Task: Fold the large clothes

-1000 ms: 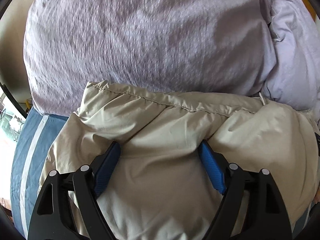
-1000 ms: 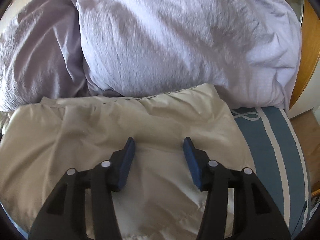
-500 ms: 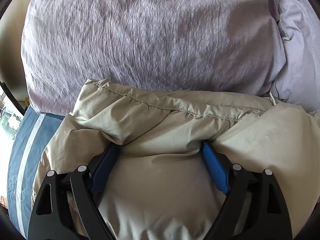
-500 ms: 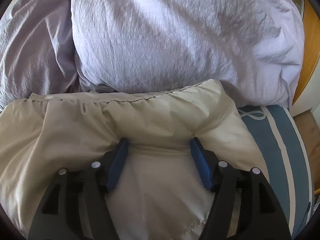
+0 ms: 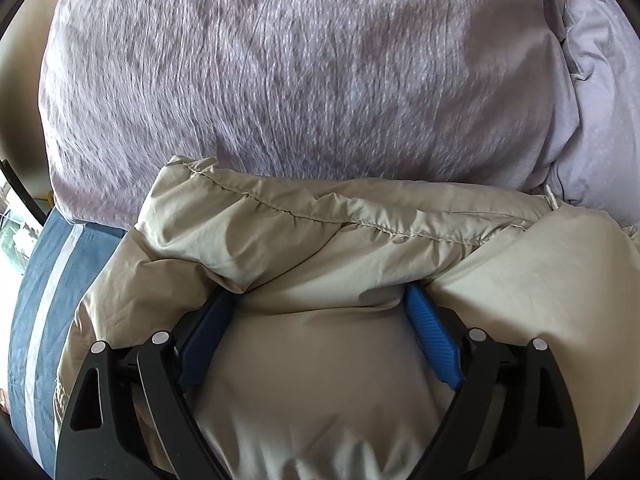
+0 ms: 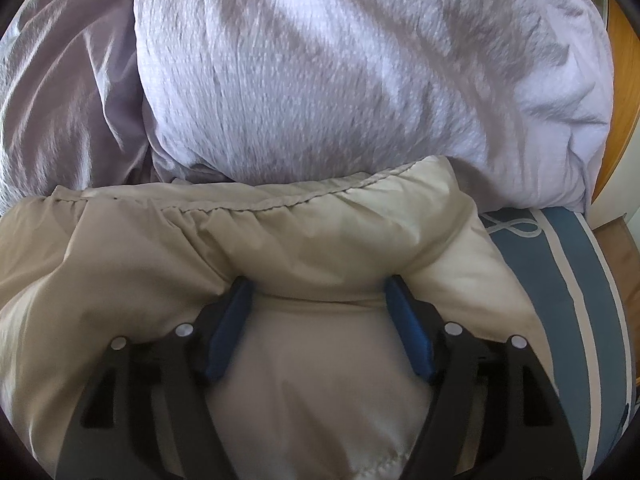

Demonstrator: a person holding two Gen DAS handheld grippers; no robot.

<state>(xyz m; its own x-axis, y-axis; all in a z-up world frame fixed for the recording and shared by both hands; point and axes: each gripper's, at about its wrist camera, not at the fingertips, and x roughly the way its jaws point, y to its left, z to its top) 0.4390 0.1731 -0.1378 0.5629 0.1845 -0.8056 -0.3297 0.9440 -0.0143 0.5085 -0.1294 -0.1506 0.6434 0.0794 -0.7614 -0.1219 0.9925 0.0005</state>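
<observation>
A beige padded jacket [image 5: 360, 240] lies on the bed, its stitched hem bunched up against the pillows; it also fills the right wrist view [image 6: 320, 232]. My left gripper [image 5: 320, 300] is open, its blue pads pressed down into the jacket, with fabric bulging between and over the fingertips. My right gripper [image 6: 318, 288] is open too and pushes into the jacket the same way, near its right end. Both pairs of fingertips are partly buried under the puffed fold.
A mauve pillow [image 5: 300, 72] and a lighter lilac pillow [image 6: 360, 72] lie just beyond the jacket. A blue bedsheet with white stripes [image 5: 44, 300] shows at the left and at the right [image 6: 568, 280]. A wooden headboard [image 6: 624, 92] stands at far right.
Both grippers have pushed forward and down into the jacket. The hem has bunched up toward the pillows and now covers the fingertips.
</observation>
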